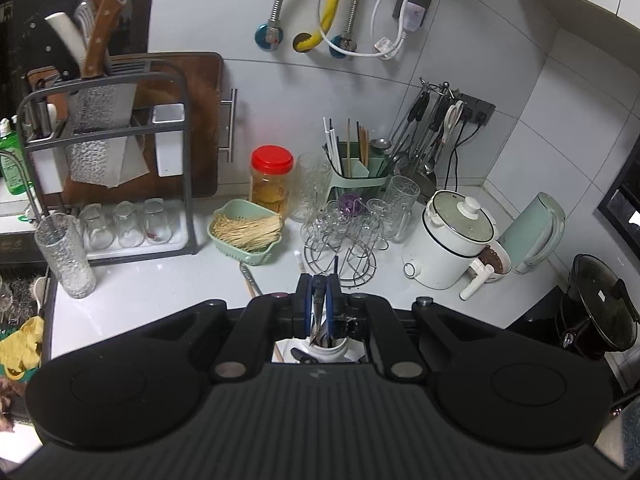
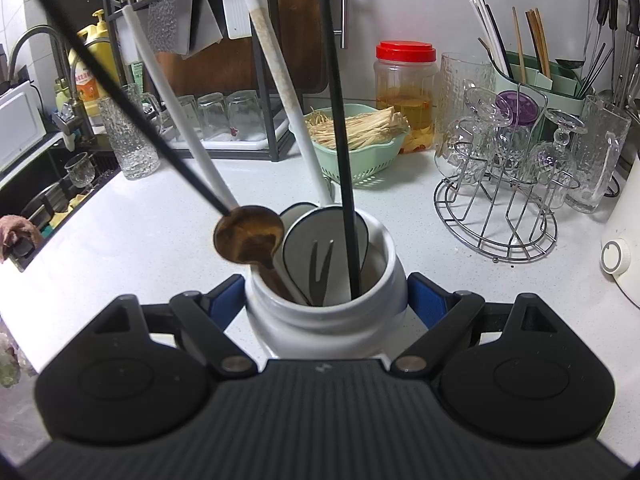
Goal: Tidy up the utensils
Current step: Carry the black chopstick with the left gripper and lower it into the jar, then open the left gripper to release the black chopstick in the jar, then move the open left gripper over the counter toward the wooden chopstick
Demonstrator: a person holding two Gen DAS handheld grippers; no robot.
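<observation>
Left fingers (image 1: 319, 300) pinching black spoon handle (image 2: 120, 96), long axis slanting up-left, bowl over white jar (image 2: 326, 312). Right fingers (image 2: 326, 300) clamped around jar sides. White surface (image 2: 140, 232), tiled kitchen.

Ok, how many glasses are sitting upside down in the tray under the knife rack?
3: left glass, middle glass, right glass, side by side in the white tray. None seems hidden.
</observation>
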